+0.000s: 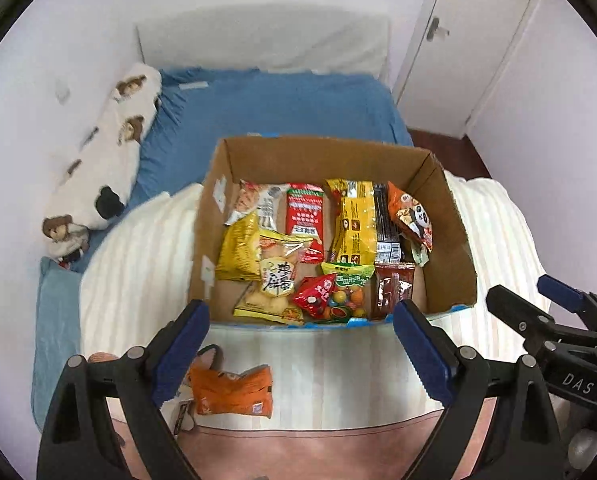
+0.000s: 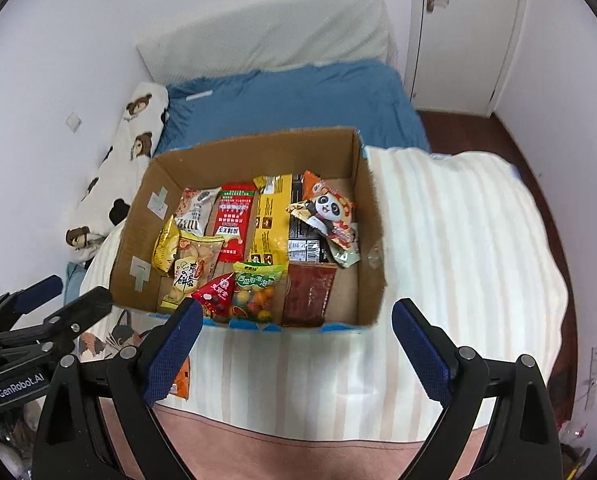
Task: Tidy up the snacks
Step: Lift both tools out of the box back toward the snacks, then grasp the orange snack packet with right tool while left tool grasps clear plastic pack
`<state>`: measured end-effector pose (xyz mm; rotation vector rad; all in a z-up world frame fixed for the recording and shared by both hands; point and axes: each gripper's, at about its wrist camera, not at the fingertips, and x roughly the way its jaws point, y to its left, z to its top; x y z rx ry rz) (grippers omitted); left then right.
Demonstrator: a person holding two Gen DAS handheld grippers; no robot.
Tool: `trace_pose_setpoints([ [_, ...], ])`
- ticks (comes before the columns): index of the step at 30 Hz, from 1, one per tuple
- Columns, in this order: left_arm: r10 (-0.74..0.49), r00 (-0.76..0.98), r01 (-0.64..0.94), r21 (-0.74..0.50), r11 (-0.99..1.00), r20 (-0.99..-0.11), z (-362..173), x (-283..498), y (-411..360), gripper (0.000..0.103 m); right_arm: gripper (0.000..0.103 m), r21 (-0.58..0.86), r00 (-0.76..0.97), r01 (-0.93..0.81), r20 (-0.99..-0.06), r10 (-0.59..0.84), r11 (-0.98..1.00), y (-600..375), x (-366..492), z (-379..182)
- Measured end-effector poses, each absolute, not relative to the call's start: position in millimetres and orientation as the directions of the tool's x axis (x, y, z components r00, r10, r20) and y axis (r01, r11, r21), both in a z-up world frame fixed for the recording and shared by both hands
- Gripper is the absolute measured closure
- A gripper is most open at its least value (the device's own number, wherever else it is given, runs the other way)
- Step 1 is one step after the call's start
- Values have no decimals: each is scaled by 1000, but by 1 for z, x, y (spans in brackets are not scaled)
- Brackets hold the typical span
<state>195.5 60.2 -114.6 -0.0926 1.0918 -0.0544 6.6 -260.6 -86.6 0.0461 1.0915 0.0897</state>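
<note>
An open cardboard box (image 1: pixel 454 240) (image 2: pixel 372 240) sits on a striped white blanket and holds several snack packets: a red packet (image 1: pixel 304 216) (image 2: pixel 234 220), a yellow bag (image 1: pixel 352 220) (image 2: pixel 272 220), a panda packet (image 1: pixel 412 216) (image 2: pixel 326 212) and a candy bag (image 1: pixel 344 292) (image 2: pixel 256 292). An orange packet (image 1: pixel 230 394) lies on the blanket outside the box, near my left fingertip; in the right wrist view only its corner (image 2: pixel 182 380) shows. My left gripper (image 1: pixel 302 352) is open and empty in front of the box. My right gripper (image 2: pixel 298 350) is open and empty, also before the box.
The box rests on a bed with a blue sheet (image 1: pixel 282 108) (image 2: pixel 298 100). A bear-print pillow (image 1: pixel 102 168) (image 2: pixel 126 152) lies along the left wall. A white door (image 1: pixel 470 40) (image 2: pixel 466 32) stands at the back right. Dark floor (image 2: pixel 458 128) lies right of the bed.
</note>
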Motion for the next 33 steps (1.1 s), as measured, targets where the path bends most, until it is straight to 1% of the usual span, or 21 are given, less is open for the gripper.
trace_pose_setpoints([
  [6,-61,535,1,-72,997,-842,-99,146,61,9,5,68,533,-60,-841,90,996,-258,-46,-64],
  [13,-55,567,17,-55,998,-822,-93,109,61,9,5,84,568,-68,-816,107,994,-255,-88,-50],
  [19,-26,593,-23,-49,999,-805,-94,94,72,9,5,162,554,-57,-816,166,985,-256,-111,-57],
  [22,13,579,-76,-38,996,-815,-107,86,91,9,5,221,493,-55,-842,219,974,-249,-117,-83],
  [26,102,497,-152,29,988,-862,-148,76,129,9,5,275,365,-51,-890,274,960,-221,-116,-139],
  [30,159,397,-203,83,976,-904,-192,72,166,9,5,327,272,-54,-904,329,944,-186,-104,-193],
  [32,185,345,-215,114,970,-920,-214,73,183,9,5,323,233,-81,-914,333,943,-161,-93,-218],
  [33,192,331,-218,123,968,-924,-221,72,190,9,5,299,225,-124,-920,320,946,-145,-87,-228],
])
